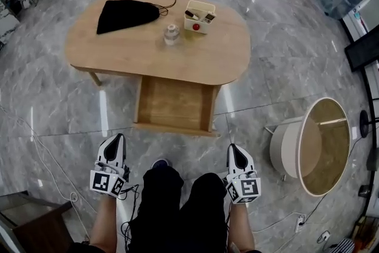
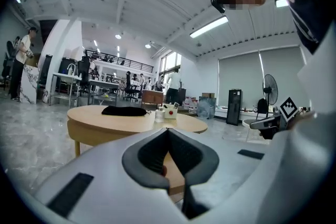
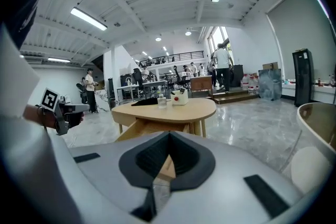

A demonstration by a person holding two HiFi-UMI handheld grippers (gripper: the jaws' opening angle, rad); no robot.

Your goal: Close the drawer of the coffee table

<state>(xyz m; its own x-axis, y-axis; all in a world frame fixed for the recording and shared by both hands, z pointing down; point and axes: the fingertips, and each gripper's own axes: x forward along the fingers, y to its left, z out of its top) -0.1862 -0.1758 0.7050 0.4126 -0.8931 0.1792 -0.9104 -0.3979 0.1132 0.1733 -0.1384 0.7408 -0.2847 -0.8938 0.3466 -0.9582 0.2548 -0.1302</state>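
Observation:
The oval wooden coffee table [image 1: 118,50] stands ahead of me with its drawer [image 1: 172,127] pulled out toward me, empty inside. My left gripper [image 1: 120,138] is held low above my left knee, short of the drawer's front left corner, jaws together and holding nothing. My right gripper [image 1: 232,149] hangs level with it on the right, just outside the drawer's front right corner, also shut and empty. In the left gripper view the left gripper [image 2: 168,131] points at the table [image 2: 105,120]. In the right gripper view the right gripper [image 3: 169,135] faces the open drawer [image 3: 152,128].
On the tabletop lie a black bag [image 1: 127,13], a small glass jar [image 1: 172,34] and a white box [image 1: 199,16] with small items. A round side table [image 1: 314,145] lies tipped over at the right. Cables run over the marble floor; a dark wooden piece [image 1: 29,222] sits bottom left.

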